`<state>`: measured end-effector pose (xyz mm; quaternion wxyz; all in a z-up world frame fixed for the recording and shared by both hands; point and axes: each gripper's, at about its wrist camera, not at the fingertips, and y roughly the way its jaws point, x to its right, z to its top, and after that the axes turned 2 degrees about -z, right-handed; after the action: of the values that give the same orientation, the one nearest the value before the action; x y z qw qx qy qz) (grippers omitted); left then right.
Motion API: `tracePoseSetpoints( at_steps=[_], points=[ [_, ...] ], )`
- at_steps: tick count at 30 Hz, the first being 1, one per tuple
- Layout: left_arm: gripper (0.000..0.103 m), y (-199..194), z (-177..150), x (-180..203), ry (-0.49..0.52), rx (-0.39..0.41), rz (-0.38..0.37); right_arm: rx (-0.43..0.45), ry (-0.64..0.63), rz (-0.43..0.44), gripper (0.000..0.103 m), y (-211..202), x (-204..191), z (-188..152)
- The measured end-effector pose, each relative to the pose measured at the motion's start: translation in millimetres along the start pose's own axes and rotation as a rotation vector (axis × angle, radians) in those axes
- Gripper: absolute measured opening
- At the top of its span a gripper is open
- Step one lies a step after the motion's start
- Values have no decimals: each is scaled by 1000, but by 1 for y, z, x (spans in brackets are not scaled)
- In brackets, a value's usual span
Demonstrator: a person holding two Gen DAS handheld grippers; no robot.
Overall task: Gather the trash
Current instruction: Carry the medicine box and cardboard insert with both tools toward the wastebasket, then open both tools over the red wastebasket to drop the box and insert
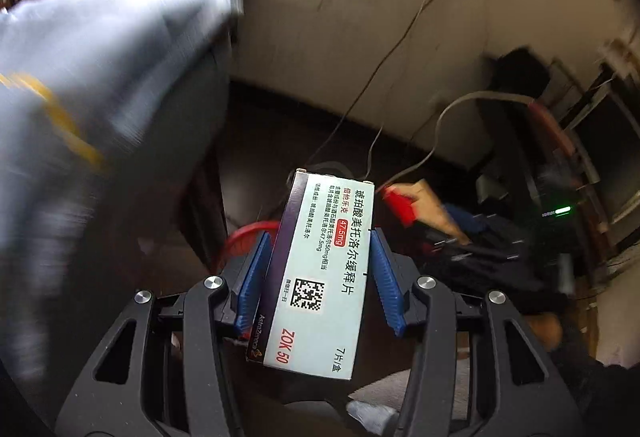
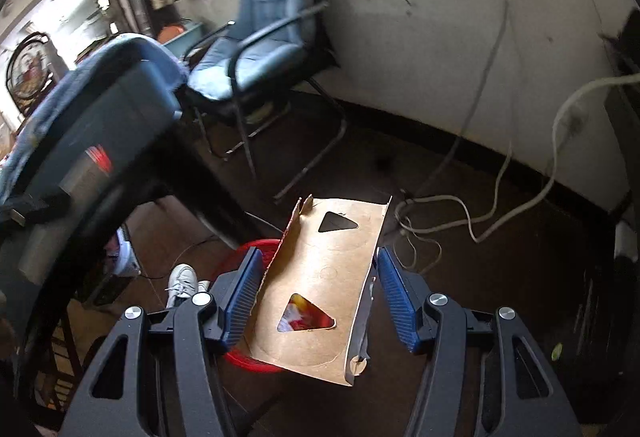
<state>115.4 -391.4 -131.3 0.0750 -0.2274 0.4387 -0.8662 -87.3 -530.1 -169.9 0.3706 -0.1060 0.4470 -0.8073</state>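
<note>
Cardboard piece w/ triangular cutouts sat clamped between the right gripper pads, frame centre, above a red bin. Left gripper pinched a white medicine box, centre frame, red bin rim at its left.

Between the ribbed blue rubbery-looking pads of my left gripper sits a smooth white printed cardboard medicine box with a faint sheen and a dark purple side. The black gripper arms look like matt plastic, pinned with shiny round metal bolts. My right gripper carries a flat piece of brown matt cardboard with torn rough edges and triangular cut-outs. Below it shows the glossy red plastic rim of a bin. Farther off, a chair with soft blue cloth padding rests on a thin dark metal frame. The pale wall looks rough and smudged.
</note>
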Motion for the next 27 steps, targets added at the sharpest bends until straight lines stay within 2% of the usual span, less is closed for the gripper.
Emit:
tracePoseSetpoints(
  at_steps=[3,6,7,14,19,20,22,24,27],
  points=[
    [69,38,-7,-7,-44,-90,18,-38,58,34,59,13,11,-3],
    [83,50,-13,-8,-40,-98,28,-56,44,43,59,24,5,-9],
    [85,51,-15,-8,-45,-91,38,-61,40,52,59,26,4,-13],
    [88,34,-30,-11,-92,-71,70,-125,8,113,59,45,-24,-25],
    [92,5,-39,-8,-104,-8,91,-171,-13,172,62,64,-48,-23],
    [92,1,-40,-5,-107,3,90,-174,-6,178,63,68,-51,-22],
    [93,-6,-41,-2,-105,15,95,-169,25,196,73,70,-51,-19],
    [93,-11,-41,2,-93,24,102,-150,48,215,74,65,-49,-16],
    [93,-20,-46,6,-79,47,121,-114,56,190,74,54,-45,-16]
  ],
)
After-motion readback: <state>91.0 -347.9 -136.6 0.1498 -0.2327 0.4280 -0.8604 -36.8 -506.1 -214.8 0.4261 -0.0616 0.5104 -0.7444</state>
